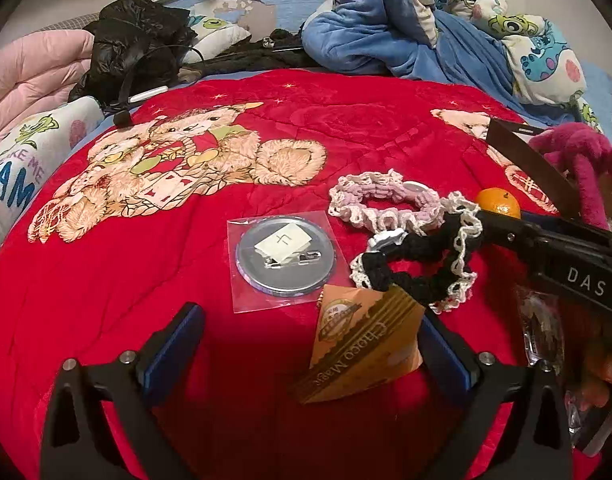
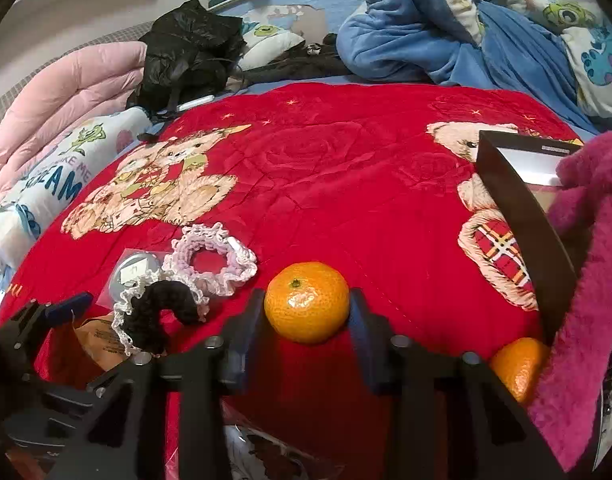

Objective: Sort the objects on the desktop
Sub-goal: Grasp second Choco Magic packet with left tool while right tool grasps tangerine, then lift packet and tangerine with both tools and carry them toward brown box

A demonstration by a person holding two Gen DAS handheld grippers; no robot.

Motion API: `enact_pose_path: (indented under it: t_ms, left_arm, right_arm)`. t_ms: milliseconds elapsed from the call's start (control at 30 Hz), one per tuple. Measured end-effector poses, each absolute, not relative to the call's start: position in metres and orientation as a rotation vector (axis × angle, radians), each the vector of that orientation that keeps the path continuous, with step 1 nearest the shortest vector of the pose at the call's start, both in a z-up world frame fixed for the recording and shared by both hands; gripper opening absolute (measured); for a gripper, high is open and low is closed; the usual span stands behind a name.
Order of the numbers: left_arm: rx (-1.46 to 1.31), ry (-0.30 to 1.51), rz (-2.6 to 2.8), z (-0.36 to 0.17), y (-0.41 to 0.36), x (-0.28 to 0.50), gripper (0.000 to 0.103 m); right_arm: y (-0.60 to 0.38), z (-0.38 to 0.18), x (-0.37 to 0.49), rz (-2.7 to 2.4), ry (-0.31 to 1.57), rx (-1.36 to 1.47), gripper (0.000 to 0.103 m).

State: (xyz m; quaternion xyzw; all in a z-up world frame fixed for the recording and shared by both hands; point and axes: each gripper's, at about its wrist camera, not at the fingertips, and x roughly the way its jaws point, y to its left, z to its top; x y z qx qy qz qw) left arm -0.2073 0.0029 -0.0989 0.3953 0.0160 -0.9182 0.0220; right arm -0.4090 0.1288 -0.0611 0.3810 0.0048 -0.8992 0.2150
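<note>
The right tongs (image 2: 307,320) have a mandarin (image 2: 307,302) between their pads, one pad tight to each side of the fruit, pinching it where it sits on the red quilt (image 2: 346,184). In the left view those tongs come in from the right edge, and only the top of the mandarin (image 1: 498,202) peeks over them.

The left tongs (image 1: 310,344) stand spread wide, holding nothing. An orange snack packet (image 1: 362,352) lies between their fingers, nearer the right one; its lower end fades into shadow and the print is only partly readable. Just ahead of the tips lies a round badge (image 1: 285,255) in a clear sleeve, back side up with a paper scrap on it. Ahead and to the right are a black scrunchie (image 1: 418,268) with a white frill, overlapping the packet's top corner, and a pink scrunchie (image 1: 382,204) beyond it, touching the black one.

To the right of the right tongs, a second mandarin (image 2: 520,372) is half hidden behind a magenta plush (image 2: 586,280). A dark box (image 2: 522,208) stands beyond it, its inside mostly covered by the plush. Something in clear wrap lies under the right tongs, too cut off to tell.

Far ahead, black clothing (image 2: 189,48) and a blue blanket (image 2: 418,32) are heaped up.
</note>
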Motion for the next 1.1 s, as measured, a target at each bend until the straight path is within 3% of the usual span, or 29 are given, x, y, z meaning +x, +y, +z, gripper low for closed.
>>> enact_pose_path:
  t_ms: [100,233,733,1100]
  left_arm:
    - [1.2,0.039,-2.87,-0.096,0.005,-0.204,0.086]
    - [1.153,0.085,-2.885,-0.092,-0.001,-0.2,0.05]
    - [1.08,0.208,-2.941,-0.087,-0.013,-0.188,0.041]
    - [0.95,0.172,-2.959,-0.076,-0.01,-0.167,0.04]
  right_arm:
    - [0.128,-0.06,-0.407,-2.495,0.017,1.042,0.038]
    - [0.126,-0.059,-0.405,-2.503,0.035,1.026,0.038]
    - [0.13,-0.055,-0.4,-2.518,0.019,0.979,0.038]
    - [0.131,-0.051,-0.394,-2.534,0.017,0.94,0.038]
